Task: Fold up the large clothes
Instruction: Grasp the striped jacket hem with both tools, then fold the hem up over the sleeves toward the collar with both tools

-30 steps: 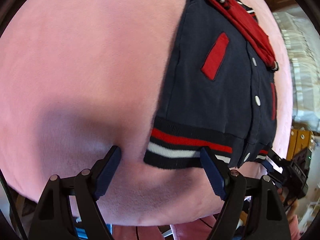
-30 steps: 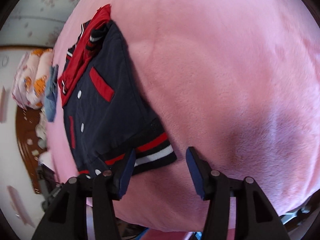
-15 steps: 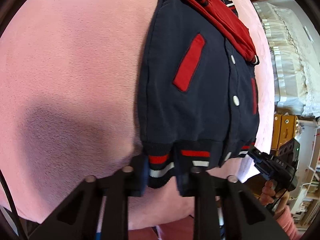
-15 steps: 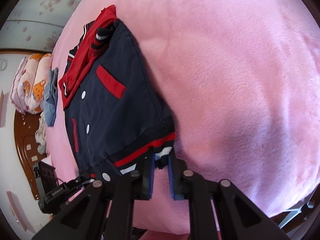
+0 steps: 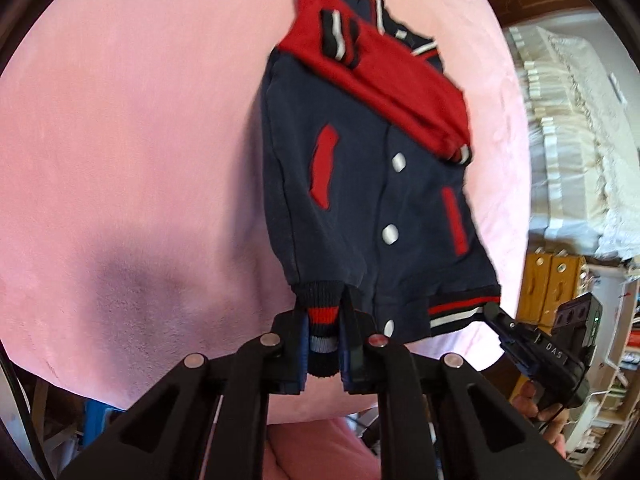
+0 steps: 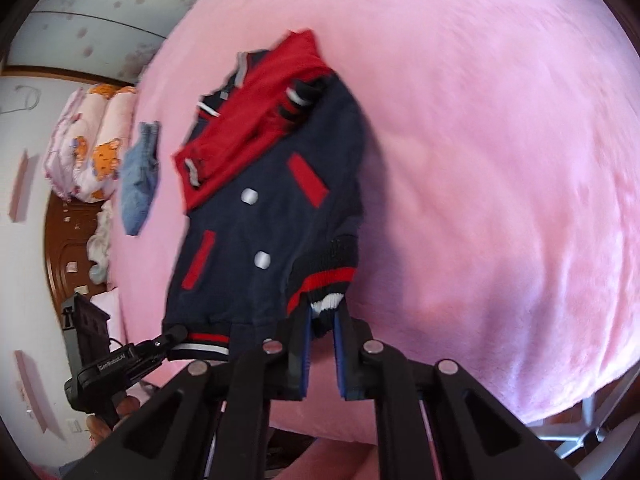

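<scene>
Jacket, navy knit with red sleeves [image 5: 360, 200], on pink plush bed [image 5: 140, 140]: your left tongs [image 5: 323, 350] and right tongs [image 6: 321, 354] each clamp a striped hem corner, lifting it for the fold.

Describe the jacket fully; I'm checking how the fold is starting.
The jacket is navy knit-looking fabric with red sleeves folded across its chest, red pocket trims, white snaps and a striped ribbed hem. It lies front-up on the pink blanket; the left hand-held gripper and right hand-held gripper each pinch a hem corner, raised off the blanket.
</scene>
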Action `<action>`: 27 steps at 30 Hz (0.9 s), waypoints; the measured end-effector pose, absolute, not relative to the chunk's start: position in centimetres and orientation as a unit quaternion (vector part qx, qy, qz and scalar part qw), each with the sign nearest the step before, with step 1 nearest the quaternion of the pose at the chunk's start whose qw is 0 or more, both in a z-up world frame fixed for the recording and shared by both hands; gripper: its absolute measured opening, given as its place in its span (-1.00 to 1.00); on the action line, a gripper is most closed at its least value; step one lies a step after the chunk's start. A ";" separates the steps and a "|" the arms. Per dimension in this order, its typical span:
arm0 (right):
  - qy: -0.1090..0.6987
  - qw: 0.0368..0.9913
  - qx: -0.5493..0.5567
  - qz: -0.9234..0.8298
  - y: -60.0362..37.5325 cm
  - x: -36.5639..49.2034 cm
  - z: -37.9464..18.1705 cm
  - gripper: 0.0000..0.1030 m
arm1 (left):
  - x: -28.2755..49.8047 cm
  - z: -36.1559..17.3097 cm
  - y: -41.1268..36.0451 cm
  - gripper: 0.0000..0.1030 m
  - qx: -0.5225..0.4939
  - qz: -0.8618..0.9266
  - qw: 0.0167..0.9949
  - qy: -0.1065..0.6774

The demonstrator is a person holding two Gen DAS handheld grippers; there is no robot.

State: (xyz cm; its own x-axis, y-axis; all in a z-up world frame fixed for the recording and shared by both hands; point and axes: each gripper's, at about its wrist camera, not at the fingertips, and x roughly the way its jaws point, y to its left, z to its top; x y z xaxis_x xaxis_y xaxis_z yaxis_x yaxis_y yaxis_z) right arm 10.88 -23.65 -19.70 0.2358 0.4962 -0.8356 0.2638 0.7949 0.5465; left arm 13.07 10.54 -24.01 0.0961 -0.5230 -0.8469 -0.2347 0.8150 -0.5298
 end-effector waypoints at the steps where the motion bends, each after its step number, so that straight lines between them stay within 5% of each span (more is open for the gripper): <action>1: 0.608 0.724 0.315 0.087 -23.6 11.4 -19.1 -0.83 | 13.4 -23.5 10.7 -0.82 -0.289 -0.104 0.684 0.661; 14: 0.544 0.764 0.321 0.133 -25.7 20.5 -12.1 -0.84 | 21.4 -17.3 13.5 -0.83 -0.352 -0.075 0.725 0.588; 27: 0.537 0.747 0.368 0.132 -26.0 31.9 -17.1 -0.84 | 32.2 -22.8 13.4 -0.82 -0.403 -0.021 0.698 0.591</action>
